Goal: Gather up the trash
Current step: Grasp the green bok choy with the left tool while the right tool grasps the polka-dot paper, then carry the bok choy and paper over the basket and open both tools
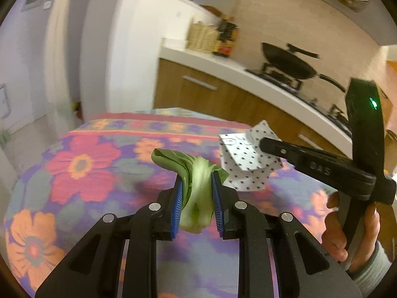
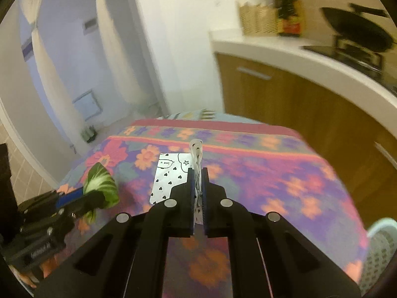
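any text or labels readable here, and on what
"love u", upside down in a speech bubble on the heart-print paper in the right tool.
Raised letters on the right tool's body and a white label on the left tool: too blurred.
Bottle labels: blurred.

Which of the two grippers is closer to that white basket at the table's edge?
Right. The right gripper, shut on the heart-print paper, is over the table's middle, with the white basket low on its right. The left gripper, holding the bok choy, is farther left.

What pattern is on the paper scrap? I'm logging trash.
White paper scrap with small black hearts, clearest in right wrist view.
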### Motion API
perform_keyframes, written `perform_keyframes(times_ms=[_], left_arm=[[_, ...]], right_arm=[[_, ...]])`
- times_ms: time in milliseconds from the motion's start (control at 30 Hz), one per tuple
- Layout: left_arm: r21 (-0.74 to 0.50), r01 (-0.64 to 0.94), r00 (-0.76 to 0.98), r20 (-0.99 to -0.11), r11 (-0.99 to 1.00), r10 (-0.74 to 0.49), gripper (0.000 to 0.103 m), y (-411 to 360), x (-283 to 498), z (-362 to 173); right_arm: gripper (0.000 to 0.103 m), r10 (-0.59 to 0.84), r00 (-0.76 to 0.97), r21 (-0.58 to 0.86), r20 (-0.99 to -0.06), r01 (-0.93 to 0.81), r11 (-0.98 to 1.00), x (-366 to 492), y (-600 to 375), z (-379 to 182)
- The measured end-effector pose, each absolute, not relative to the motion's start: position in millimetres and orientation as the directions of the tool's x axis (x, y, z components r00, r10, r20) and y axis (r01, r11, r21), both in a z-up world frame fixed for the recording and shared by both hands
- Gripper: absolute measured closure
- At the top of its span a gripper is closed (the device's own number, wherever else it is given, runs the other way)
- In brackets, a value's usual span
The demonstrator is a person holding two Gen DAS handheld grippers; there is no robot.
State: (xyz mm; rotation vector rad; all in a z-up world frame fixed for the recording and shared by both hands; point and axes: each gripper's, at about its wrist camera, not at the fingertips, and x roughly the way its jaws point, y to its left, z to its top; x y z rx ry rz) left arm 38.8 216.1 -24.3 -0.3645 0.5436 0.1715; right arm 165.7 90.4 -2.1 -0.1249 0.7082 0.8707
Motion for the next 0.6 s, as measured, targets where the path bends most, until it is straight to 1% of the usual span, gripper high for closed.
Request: perform_keyframes(times_ms=[233, 300, 367, 433, 600], left_arm=[[-0.264, -0.121, 0.864, -0.503, 0.957, -0.030, 0.083, 139, 56, -5], [-0.256, -0.086, 0.866, -0.498, 0.963, -0.055, 0.083, 118, 63, -1], [-0.254, -0.047, 0.867, -0.491, 0.966, -0.087, 0.083, 94, 71, 2], [-0.253, -0.010, 0.862, -0.493, 0.967, -0.119, 0.082, 72, 81, 2], [-0.263, 0.061, 0.835, -0.514, 0.963, -0.194, 0.082, 21, 105, -7]], right_arm=[[0.100, 0.655, 0.516, 0.226, -0.552, -0.663, 0.713, 150, -21, 16], [0.100, 0.637, 0.552, 0.214, -0.538, -0.641, 0.737, 144, -50, 19], [0.100, 0.589, 0.611, 0.176, -0.529, -0.600, 0.780, 138, -79, 21], [0.100, 0.553, 0.645, 0.160, -0.528, -0.564, 0.810, 134, -105, 21], [0.100, 0.437, 0.690, 0.189, -0.576, -0.408, 0.893, 143, -176, -2]])
